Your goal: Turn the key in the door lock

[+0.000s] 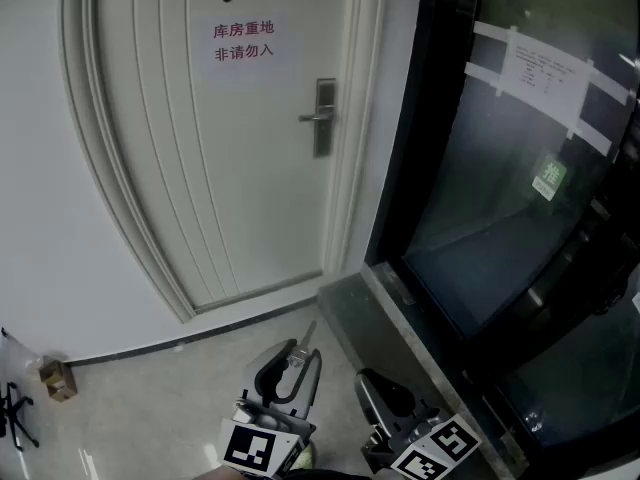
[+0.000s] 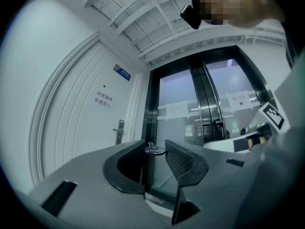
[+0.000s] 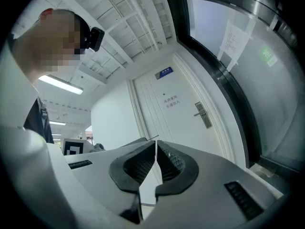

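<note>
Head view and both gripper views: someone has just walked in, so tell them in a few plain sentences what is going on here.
A person stands short of a closed white door with a gripper in each hand. The left gripper holds a small metal key between its jaw tips. The right gripper is shut on nothing and is held low beside it. The lever handle and lock plate are some way ahead, so the key has not yet reached the lock.

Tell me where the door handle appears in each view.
Head view: door handle in the upper middle.
Left gripper view: door handle left of centre.
Right gripper view: door handle right of centre.
Shared landmark: the red-lettered sign, up-left of the handle in all three.
</note>
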Available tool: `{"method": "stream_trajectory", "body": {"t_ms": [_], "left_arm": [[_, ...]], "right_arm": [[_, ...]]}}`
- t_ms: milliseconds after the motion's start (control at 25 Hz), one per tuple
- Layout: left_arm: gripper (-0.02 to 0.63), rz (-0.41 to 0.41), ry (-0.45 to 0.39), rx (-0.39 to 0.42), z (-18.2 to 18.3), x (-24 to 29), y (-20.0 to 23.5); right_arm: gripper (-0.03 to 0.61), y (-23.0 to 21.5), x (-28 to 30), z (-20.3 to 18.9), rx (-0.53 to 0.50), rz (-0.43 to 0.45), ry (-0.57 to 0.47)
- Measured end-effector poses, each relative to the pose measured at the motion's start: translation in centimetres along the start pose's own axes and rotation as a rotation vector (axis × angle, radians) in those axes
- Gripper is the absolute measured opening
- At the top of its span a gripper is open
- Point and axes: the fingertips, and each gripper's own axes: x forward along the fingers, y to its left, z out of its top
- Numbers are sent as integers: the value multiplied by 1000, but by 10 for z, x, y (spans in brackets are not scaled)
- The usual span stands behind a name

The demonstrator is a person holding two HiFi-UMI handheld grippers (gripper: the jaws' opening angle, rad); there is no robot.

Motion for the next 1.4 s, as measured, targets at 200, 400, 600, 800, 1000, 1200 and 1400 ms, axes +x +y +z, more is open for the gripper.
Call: {"method": "stream_trajectory", "body": {"t_ms": [200,400,600,800,1000,1200,1400], "left_arm": [[124,-5,-4,14,2,29,29],[124,-2,1,24,0,62,44],[124,12,6,33,-4,102,58],[124,41,8,45,-12,152,71],[124,71,13,54,-18,215,82],[124,110,2,69,-20,282,89],[124,165,-16,95,-23,344,97]], "right_arm": [[17,-17,42,3,0,3,-6],[17,-40,67,9,10,10,-7],[17,-72,93,16,27,26,-9],[17,-116,122,27,36,55,0],[17,-170,151,49,41,79,9],[17,-225,175,72,46,104,21],[17,-279,192,99,37,128,14]]}}
